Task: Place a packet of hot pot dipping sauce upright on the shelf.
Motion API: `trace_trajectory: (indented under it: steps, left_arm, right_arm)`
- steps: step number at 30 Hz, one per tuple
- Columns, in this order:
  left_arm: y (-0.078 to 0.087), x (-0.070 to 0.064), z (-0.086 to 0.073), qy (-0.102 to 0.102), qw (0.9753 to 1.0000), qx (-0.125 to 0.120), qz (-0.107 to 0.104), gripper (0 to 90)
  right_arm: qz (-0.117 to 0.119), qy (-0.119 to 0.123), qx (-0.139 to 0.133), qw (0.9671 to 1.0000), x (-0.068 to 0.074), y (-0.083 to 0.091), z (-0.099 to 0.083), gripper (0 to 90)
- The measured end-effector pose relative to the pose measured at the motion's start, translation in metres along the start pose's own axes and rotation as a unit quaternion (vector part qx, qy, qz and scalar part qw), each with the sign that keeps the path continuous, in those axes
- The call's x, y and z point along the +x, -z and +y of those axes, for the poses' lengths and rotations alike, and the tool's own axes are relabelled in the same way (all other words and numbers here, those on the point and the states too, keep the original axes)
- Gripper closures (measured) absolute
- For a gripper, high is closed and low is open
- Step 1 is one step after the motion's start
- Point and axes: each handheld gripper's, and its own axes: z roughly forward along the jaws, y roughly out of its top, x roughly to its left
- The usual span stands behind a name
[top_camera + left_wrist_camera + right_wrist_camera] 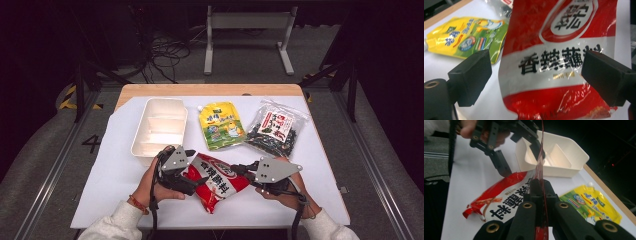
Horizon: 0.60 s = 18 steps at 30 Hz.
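Two grippers worked the red seasoning packet [218,181]: right gripper [541,187] clamped its edge, left gripper [536,75] gaped astride it, risking tearing.

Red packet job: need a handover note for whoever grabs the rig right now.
Right gripper: shut on the edge of the red packet, lifting that edge off the table.
Left gripper: open, jaws either side of the packet's other end, not yet closed.
Things: packet at the front middle; white divided tray behind it to the left, nothing in it; yellow pouch and clear bag of dark bits lying along the back.
Done: packet gripped on one side.
Left: probably close the left gripper on it; what follows isn't evident.
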Motion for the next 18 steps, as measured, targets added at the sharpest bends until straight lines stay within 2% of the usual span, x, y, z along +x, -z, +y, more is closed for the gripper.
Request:
trace_trajectory:
  steps: [3,5,6,8,9,11,12,13,14,16,17,18]
  left_arm:
    - [-0.002,0.000,0.003,0.000,0.9999,-0.005,-0.011,10.3]
    - [-0.003,0.000,0.004,-0.007,0.9998,-0.006,-0.019,14.0]
    - [-0.004,-0.001,0.005,-0.007,0.9995,-0.009,-0.029,14.0]
    - [-0.005,-0.002,0.005,-0.012,0.9993,-0.006,-0.033,25.3]
    - [-0.005,-0.002,0.005,-0.015,0.9994,0.000,-0.030,25.3]
    - [-0.004,0.000,0.004,-0.014,0.9993,0.006,-0.035,37.4]
    - [-0.004,0.001,0.004,-0.014,0.9994,0.007,-0.032,54.0]
    - [-0.003,0.001,0.003,-0.010,0.9994,0.004,-0.034,54.0]
    - [-0.002,0.002,0.003,-0.011,0.9993,0.000,-0.036,59.6]
    - [-0.002,0.001,0.003,-0.015,0.9992,0.001,-0.036,74.4]
    - [-0.001,-0.001,0.003,-0.023,0.9991,0.000,-0.035,85.6]
    - [-0.001,-0.001,0.003,-0.023,0.9991,0.000,-0.035,88.3]
  right_arm:
    - [0.006,0.009,-0.003,0.9999,0.001,0.000,0.003,90.0]
    - [0.007,0.015,-0.006,0.9998,0.002,-0.002,0.006,90.0]
    - [0.008,0.017,-0.006,0.9998,0.003,-0.002,0.006,90.0]
    - [0.006,0.021,-0.005,0.9998,0.003,-0.004,0.008,90.0]
    - [0.005,0.024,-0.002,0.9997,0.004,-0.005,0.010,90.0]
    - [-0.001,0.025,-0.001,0.9997,0.004,-0.007,0.011,90.0]
    - [-0.006,0.023,0.000,0.9997,0.003,-0.008,0.012,90.0]
    - [-0.006,0.023,0.000,0.9997,0.003,-0.008,0.012,90.0]
    - [-0.006,0.021,-0.001,0.9998,0.003,-0.008,0.012,90.0]
    - [-0.007,0.019,-0.002,0.9998,0.003,-0.010,0.012,89.9]
    - [-0.016,0.017,-0.001,0.9997,0.003,-0.011,0.013,89.8]
    - [-0.018,0.015,-0.001,0.9997,0.003,-0.011,0.013,89.8]
